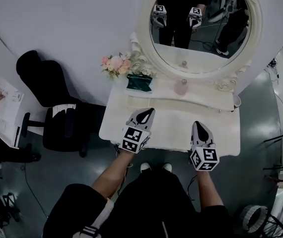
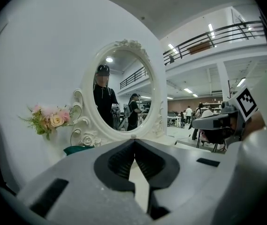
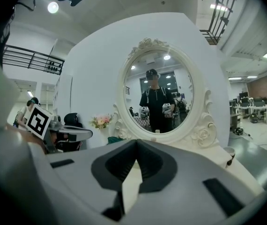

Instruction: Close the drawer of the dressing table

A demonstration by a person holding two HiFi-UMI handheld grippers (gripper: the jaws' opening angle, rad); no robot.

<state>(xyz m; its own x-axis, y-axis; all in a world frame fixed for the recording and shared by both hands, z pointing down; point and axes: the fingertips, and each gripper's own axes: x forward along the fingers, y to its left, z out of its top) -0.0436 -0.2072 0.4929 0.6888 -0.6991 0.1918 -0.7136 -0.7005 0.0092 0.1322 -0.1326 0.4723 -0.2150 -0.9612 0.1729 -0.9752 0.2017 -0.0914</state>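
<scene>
White counter (image 1: 171, 130) of the dressing table sits mid-frame below the mirror (image 1: 201, 29) — its drawer can't be made out from above, so whether closing remains is unclear. Left hand-held gripper (image 1: 148, 111) and right hand-held gripper (image 1: 199, 124) hover over it, both closed tight and empty.

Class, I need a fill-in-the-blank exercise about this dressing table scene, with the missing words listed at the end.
1. In the head view, the flowers stand to the ___ of the mirror.
2. The chair beside the dressing table is ___ in colour.
3. The left gripper and the right gripper both have their jaws ___, with nothing between them.

Missing words: left; black; shut
</scene>
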